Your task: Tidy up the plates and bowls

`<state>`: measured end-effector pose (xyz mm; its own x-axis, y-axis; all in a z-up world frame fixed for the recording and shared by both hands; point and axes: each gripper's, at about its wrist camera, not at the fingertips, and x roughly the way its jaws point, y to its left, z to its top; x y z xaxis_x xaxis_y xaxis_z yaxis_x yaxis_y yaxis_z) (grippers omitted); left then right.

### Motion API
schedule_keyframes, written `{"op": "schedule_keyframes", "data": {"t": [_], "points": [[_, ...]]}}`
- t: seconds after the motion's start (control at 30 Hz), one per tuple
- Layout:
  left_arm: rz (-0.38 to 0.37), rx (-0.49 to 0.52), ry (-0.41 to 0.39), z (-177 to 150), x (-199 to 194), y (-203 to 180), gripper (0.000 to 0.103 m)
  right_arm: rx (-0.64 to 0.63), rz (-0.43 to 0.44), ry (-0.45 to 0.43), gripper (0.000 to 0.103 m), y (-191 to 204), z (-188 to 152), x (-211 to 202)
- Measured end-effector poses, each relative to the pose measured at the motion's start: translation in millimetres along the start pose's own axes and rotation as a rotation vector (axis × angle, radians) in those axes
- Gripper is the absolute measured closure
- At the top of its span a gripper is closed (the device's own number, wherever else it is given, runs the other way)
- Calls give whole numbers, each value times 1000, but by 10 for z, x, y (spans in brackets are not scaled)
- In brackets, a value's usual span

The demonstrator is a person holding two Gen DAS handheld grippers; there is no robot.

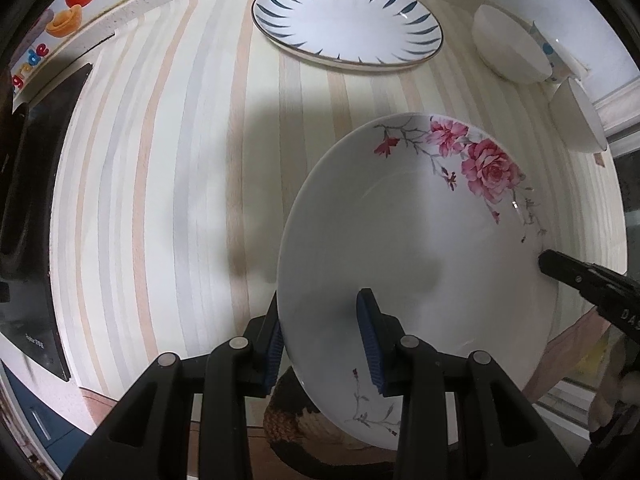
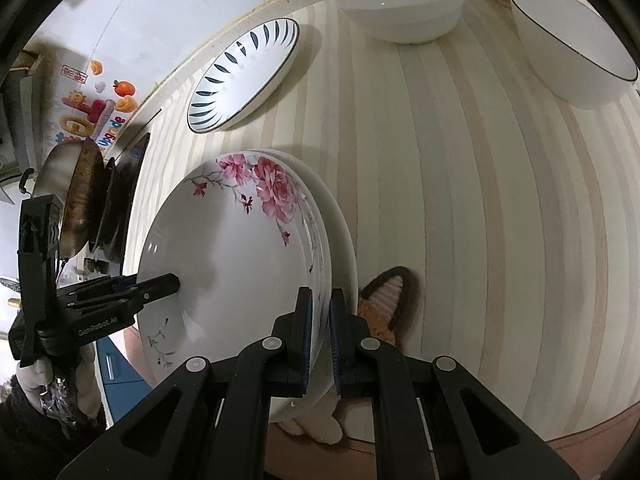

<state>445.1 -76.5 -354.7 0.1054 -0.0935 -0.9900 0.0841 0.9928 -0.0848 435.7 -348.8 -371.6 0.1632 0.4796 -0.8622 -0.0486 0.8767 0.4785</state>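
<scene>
Gripping opposite rims, both grippers, left (image 1: 324, 344) and right (image 2: 320, 344), held the rose plate (image 2: 240, 264), jaws clamped, apparently atop another plate (image 2: 344, 240) on the counter (image 2: 480, 200).

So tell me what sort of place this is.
Most likely a home kitchen: a striped counter holds plates and bowls, such as the floral plate and white bowl, and a worn frying pan sits on a stovetop at the left.

Black left gripper (image 1: 324, 340); blue ribbed pads (image 1: 370, 344); silver pivot pins (image 1: 409, 341)
</scene>
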Motion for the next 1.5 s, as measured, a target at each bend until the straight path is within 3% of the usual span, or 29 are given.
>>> {"op": "schedule_keyframes", "data": {"t": [0.57,0.67,0.83,0.93,1.07,1.3,1.5], "points": [[-40,-27,-3,-25,167,23,71,76,-10,28,90,-75,71,-123],[-42,-31,-18,-52,104,76,71,86,2,27,90,-103,61,-178],[-50,-69,-122,-6,-317,250,70,97,32,-36,90,-68,167,-460],[-40,-88,-196,205,-593,360,68,90,42,-73,87,42,334,-619],[-22,-118,-253,651,-784,512,62,64,56,-112,62,267,722,-664],[-11,-143,-208,1460,-422,795,61,56,6,-117,62,514,1539,-255],[-9,-108,-131,1971,14,844,61,80,-57,-76,62,455,2044,207]]}}
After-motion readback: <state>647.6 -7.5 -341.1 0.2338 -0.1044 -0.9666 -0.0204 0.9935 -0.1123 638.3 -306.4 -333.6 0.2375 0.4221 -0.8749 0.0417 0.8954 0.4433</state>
